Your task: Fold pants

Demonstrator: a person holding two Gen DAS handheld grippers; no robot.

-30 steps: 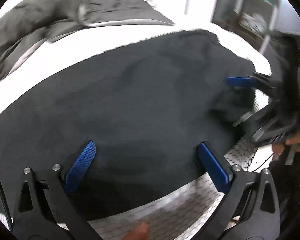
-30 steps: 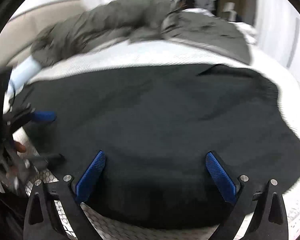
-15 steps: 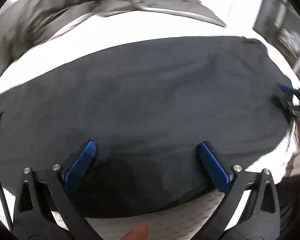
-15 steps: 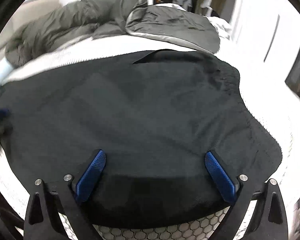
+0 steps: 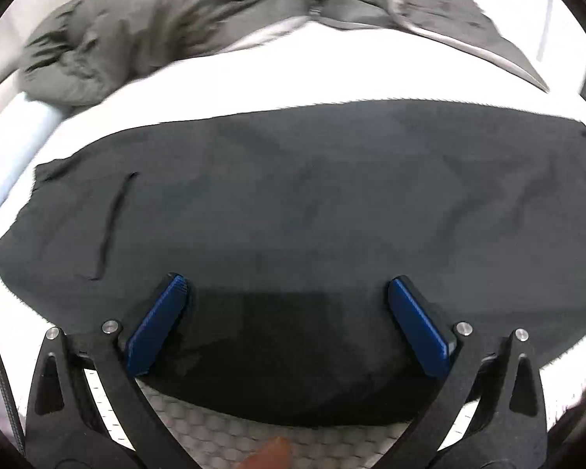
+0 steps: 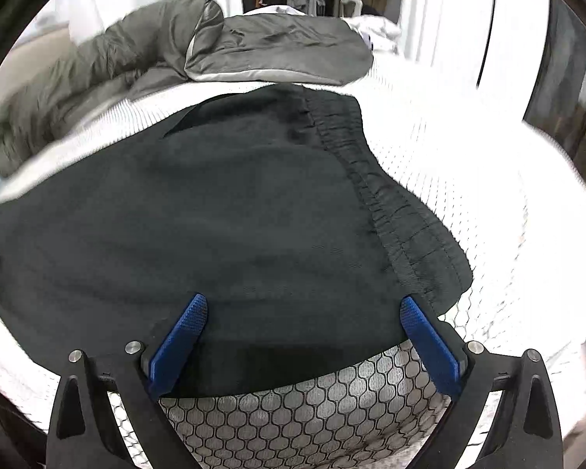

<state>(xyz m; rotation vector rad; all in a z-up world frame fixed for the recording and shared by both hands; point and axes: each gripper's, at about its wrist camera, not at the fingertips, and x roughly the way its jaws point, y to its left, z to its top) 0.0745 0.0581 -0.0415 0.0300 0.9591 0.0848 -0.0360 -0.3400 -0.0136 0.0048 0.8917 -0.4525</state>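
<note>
Black pants (image 5: 293, 211) lie spread flat across a white bed. In the left wrist view a pocket slit (image 5: 111, 226) shows at the left. My left gripper (image 5: 287, 293) is open and empty, over the pants' near edge. In the right wrist view the pants (image 6: 215, 211) show their elastic waistband (image 6: 386, 195) running along the right side. My right gripper (image 6: 302, 312) is open and empty, its blue pads (image 6: 181, 336) low over the near edge by the waistband corner.
A rumpled grey duvet (image 5: 183, 19) lies along the far side of the bed, also in the right wrist view (image 6: 254, 47). A white honeycomb-pattern mattress cover (image 6: 304, 418) shows below the pants. A pale blue pillow (image 5: 15, 148) lies at far left.
Both grippers have swung apart along the pants: the left view now shows the pocket end, the right view the waistband end. Neither gripper sees the other any more. Both stayed open.
</note>
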